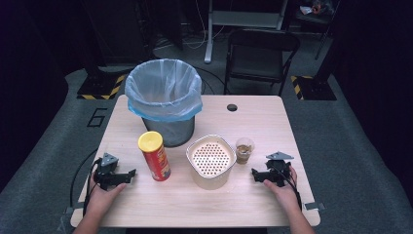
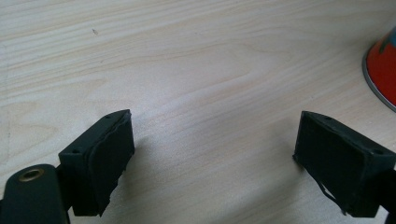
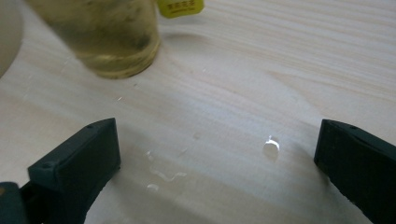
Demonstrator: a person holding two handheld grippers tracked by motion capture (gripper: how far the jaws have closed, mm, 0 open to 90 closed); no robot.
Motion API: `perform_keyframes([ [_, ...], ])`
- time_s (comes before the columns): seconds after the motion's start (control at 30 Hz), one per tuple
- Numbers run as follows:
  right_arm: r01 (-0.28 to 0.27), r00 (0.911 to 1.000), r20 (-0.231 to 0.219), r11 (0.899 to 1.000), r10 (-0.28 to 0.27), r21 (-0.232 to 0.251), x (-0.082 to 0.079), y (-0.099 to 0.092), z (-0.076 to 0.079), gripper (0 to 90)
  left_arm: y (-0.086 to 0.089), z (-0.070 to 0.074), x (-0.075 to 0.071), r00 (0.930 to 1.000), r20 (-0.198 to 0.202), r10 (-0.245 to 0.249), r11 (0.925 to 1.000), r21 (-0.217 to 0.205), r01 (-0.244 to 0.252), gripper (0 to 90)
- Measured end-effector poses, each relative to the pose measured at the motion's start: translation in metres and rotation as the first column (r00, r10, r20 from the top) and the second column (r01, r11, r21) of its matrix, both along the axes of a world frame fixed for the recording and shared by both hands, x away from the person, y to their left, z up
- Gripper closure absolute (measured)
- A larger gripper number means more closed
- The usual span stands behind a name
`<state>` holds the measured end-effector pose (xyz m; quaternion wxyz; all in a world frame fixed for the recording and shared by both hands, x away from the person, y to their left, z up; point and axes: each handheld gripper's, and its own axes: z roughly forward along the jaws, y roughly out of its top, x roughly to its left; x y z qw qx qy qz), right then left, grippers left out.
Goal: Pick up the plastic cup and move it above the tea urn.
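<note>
Both grippers rest low over the table (image 1: 272,122), jaws spread wide with nothing between them. The right gripper (image 1: 257,173) points inward at the cup (image 1: 244,149), which stands upright just ahead and left of its jaws, apparently part full of yellowish liquid; small droplets (image 3: 271,145) lie between them. The left gripper (image 1: 127,174) faces the can (image 1: 154,156), also upright, near its jaw tips. The right hand (image 1: 285,187) is nearer the cup, beside the strainer bowl (image 1: 211,161).
</note>
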<state>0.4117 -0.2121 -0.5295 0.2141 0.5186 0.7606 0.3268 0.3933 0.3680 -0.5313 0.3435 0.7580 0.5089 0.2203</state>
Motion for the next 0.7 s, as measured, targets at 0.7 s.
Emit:
perform_keyframes([
  [0.7, -0.080, 0.9968, 0.006, 0.997, 0.080, -0.003, -0.015, 0.001, 0.003, 15.8, -0.002, 0.000, -0.004, 0.9998, -0.001, 0.021, 0.9998, 0.003, -0.021, 12.4],
])
